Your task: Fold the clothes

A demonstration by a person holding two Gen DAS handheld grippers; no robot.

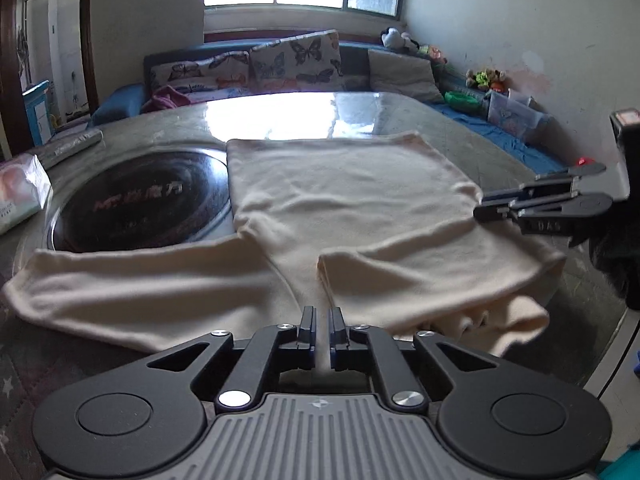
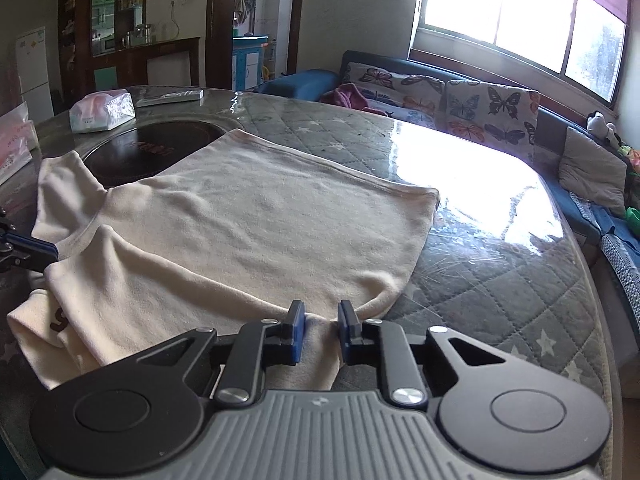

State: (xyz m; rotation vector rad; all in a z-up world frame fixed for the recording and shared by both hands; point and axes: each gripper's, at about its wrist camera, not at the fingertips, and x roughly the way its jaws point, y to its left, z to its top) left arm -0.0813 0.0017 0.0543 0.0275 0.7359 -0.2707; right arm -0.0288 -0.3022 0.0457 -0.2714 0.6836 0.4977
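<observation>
Cream shirt [image 1: 344, 200] lies flat on the quilted table [image 2: 500, 280], neckline just ahead of my left gripper [image 1: 321, 322], whose fingers stand slightly parted, holding nothing. My right gripper [image 2: 321, 316] straddles the folded sleeve edge, fingers spread, not yet pinching. Beyond my left fingertips, the far sleeve overlaps the dark round hotplate [image 1: 136, 204]; a careless pull, I judge, could drag and undo the fold.

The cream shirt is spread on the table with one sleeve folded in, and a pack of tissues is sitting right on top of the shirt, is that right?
Not quite. The pack of tissues sits on the table beyond the dark round inset, apart from the cream shirt, as the right wrist view shows. The rest stands.
</observation>
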